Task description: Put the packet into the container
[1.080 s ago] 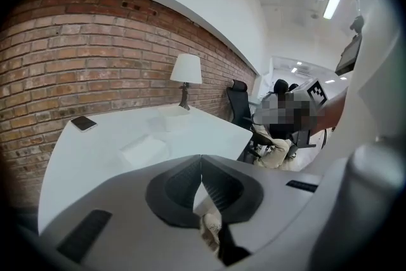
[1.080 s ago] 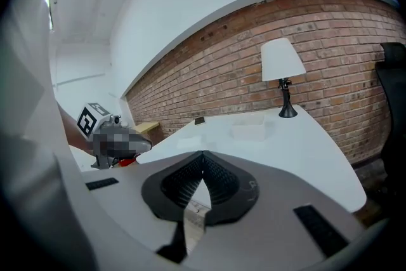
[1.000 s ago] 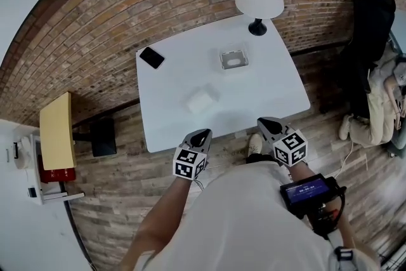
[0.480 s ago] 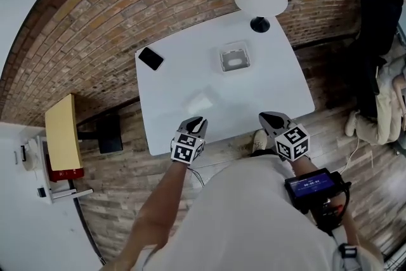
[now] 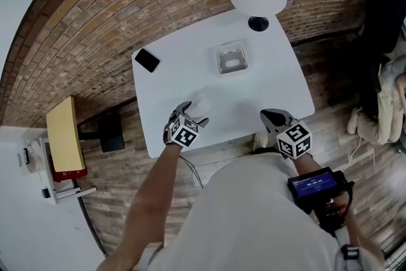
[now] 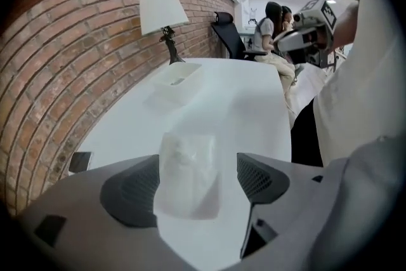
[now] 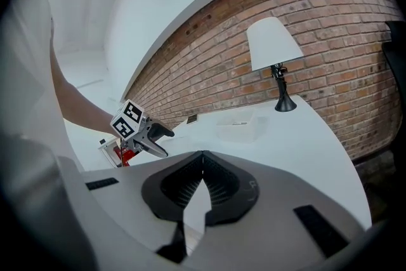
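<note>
As the left fingers (image 6: 130, 190) have just spread wide and come down astride the packet (image 6: 187, 168) on the table (image 6: 247, 95) (nothing pinched yet), closing comes next, the container (image 6: 177, 80) well beyond them.

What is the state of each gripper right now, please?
Left gripper: open; its jaws have just been opening, with the packet between them, not gripped.
Right gripper: shut, holding nothing.
</note>
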The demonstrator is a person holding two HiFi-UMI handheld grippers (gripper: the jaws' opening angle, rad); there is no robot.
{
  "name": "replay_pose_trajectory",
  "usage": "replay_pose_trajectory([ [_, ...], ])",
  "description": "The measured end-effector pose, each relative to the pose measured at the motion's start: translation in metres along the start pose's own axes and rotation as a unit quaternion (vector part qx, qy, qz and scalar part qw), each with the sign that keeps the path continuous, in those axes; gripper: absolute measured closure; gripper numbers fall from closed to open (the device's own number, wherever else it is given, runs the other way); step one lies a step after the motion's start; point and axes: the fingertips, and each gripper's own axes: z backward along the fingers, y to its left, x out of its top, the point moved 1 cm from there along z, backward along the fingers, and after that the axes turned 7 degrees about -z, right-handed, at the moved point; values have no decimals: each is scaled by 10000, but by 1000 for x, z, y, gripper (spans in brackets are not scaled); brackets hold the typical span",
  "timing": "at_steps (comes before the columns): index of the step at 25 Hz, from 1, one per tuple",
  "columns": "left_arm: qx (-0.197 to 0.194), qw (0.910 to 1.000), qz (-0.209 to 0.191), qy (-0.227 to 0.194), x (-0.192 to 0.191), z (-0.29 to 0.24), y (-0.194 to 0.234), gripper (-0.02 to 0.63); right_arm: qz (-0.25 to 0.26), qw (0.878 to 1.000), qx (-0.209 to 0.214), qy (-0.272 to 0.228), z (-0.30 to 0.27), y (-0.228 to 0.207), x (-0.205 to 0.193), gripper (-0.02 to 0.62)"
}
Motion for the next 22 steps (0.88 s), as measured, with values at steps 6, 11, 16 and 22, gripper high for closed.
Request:
replay_pose_trajectory([
  [6,134,9984,-129,530,-8,-14,6,232,-370,9992,-104,-132,8,-19,4,588],
  [11,233,9964,-396,712,-13,-18,3,260,-434,9987,-182,-204,8,-29,15,588],
  [16,336,9957,-356,791,-18,-11,9,308,-427,9987,-70,-251,-2,-32,24,588],
  [22,205,9974,-177,675,-13,-7,0,318,-476,9986,-70,-222,1,-35,20,588],
])
